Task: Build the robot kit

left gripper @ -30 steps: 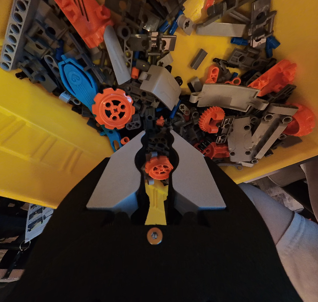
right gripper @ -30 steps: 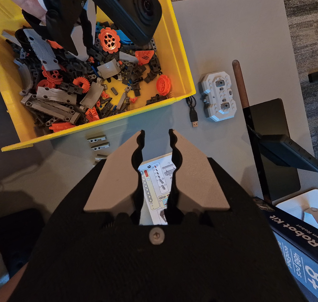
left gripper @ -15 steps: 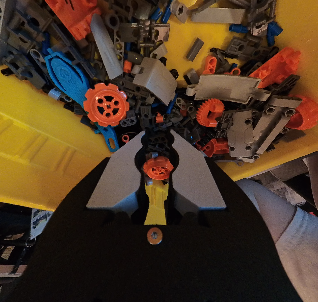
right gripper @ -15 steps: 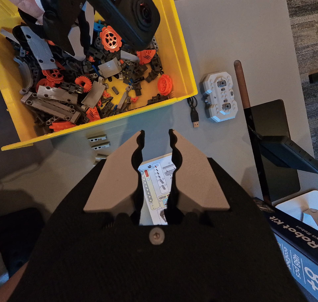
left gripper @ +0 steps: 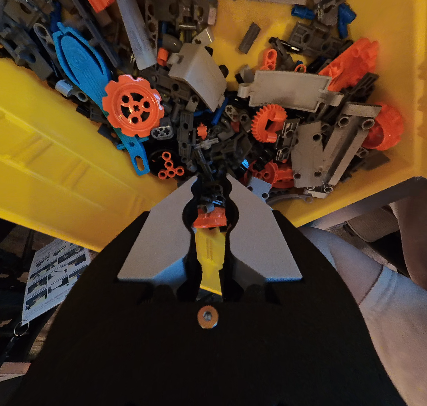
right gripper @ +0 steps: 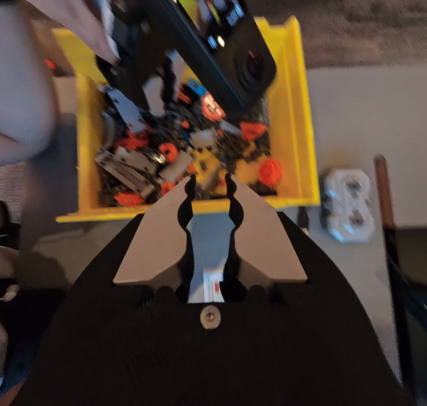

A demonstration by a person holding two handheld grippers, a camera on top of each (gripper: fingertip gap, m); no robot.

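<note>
My left gripper [left gripper: 211, 180] is shut on a small orange wheel [left gripper: 209, 218], held edge-on in the round notch between its fingers, low over a pile of loose building parts in a yellow bin [left gripper: 57, 163]. A large orange toothed wheel [left gripper: 133, 106] and a blue paddle-shaped part [left gripper: 83, 64] lie just left of the fingertips. My right gripper [right gripper: 210, 178] is open and empty, its tips over the near wall of the bin [right gripper: 291, 140]. The left gripper [right gripper: 159, 96] shows above the bin in the blurred right wrist view.
A white-grey block [right gripper: 347, 205] and a dark cable plug [right gripper: 302, 217] lie on the grey table right of the bin. A brown rod [right gripper: 383, 187] and a dark stand sit farther right. An instruction sheet [right gripper: 213, 286] lies under my right gripper. A person's sleeve [left gripper: 369, 291] is at lower right. The tips of one gripper are about 15 centimeters away from the tips of the other.
The small orange wheel has turned from face-on to edge-on in my left gripper, which shifted over the pile. My right gripper moved forward toward the bin, blurring its view.
</note>
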